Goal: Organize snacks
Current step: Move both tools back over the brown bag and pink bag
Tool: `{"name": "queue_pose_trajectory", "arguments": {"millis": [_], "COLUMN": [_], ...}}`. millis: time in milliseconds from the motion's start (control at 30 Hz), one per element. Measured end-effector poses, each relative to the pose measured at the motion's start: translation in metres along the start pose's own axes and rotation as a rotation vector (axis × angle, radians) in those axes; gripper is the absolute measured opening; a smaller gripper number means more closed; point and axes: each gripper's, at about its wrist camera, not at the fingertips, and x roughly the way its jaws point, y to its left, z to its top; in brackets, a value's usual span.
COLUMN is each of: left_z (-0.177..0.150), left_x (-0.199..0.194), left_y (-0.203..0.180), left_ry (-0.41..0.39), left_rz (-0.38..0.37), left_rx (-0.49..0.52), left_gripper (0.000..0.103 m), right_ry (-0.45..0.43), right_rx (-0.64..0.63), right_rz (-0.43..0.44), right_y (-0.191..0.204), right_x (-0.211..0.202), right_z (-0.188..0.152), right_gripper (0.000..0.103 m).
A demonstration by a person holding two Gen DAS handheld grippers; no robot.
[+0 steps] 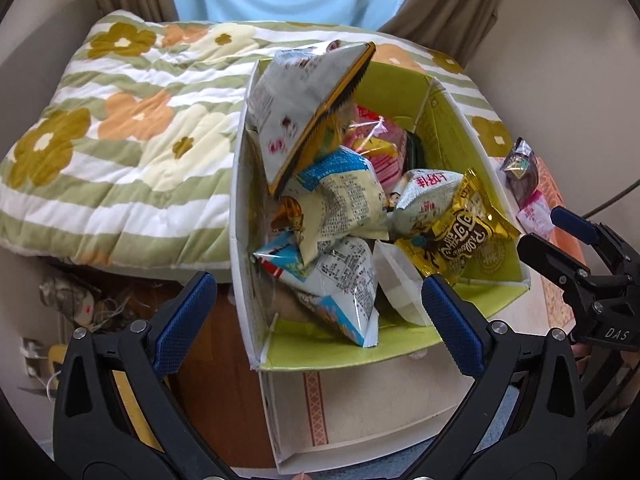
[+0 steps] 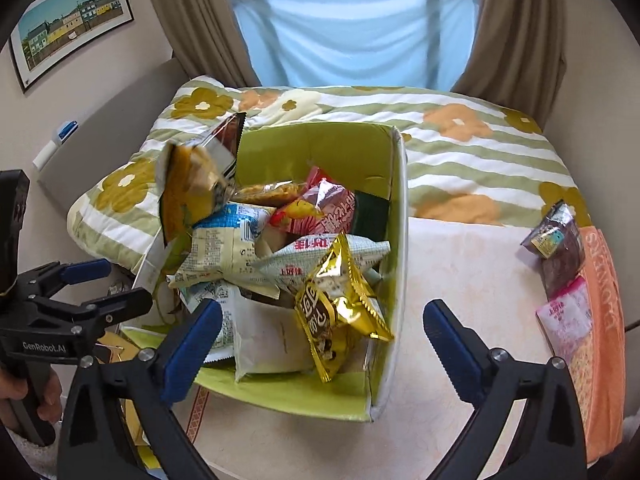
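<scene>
A box with a green inside (image 1: 448, 128) (image 2: 320, 144) stands on a pale table and holds several snack bags. A gold bag (image 1: 460, 236) (image 2: 340, 312) lies at its near right. A large white and yellow bag (image 1: 304, 104) (image 2: 192, 188) leans on the left wall. My left gripper (image 1: 316, 320) is open and empty above the box's near end; it also shows in the right wrist view (image 2: 116, 284). My right gripper (image 2: 324, 352) is open and empty over the box's near right corner; it also shows in the left wrist view (image 1: 556, 232).
A flowered quilt (image 1: 120, 128) (image 2: 460, 148) lies behind and left of the box. A dark wrapped snack (image 2: 560, 240) (image 1: 520, 172) and a pink packet (image 2: 568, 320) (image 1: 534, 212) lie on an orange box (image 2: 604, 320) at the table's right. Curtains and a blue cloth hang behind.
</scene>
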Motion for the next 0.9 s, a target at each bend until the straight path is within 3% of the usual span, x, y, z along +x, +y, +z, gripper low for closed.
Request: {"name": "queue_pose_trajectory", "arguments": {"millis": [200,500,700,900], "left_z": [-0.004,0.005,0.022,0.052], "left_x": [0.000,-0.005,-0.004,0.015], "left_y": [-0.006,-0.040,-0.093,-0.178], "left_ry": [-0.002,-0.027,-0.055,-0.066], "left_rz": [-0.040,-0.035,-0.029,-0.064], "left_rx": [0.038,0.069,0.095,0.164], "left_gripper": [0.102,0.102,0.102,0.102], "right_ry": [-0.050,-0.092,-0.134,-0.121], "right_rx": [0.012,0.047,0.080,0.128], "right_rz": [-0.032,-0.030,-0.016,-0.057], "right_y": [0.002,-0.017,-0.063,-0.142], "right_x": [-0.017,-0.035,-0.050,-0.068], "right_z": [-0.004,-0.012,-0.007,-0.008], "right_gripper": [0.100,0.100,0.100,0.100]}}
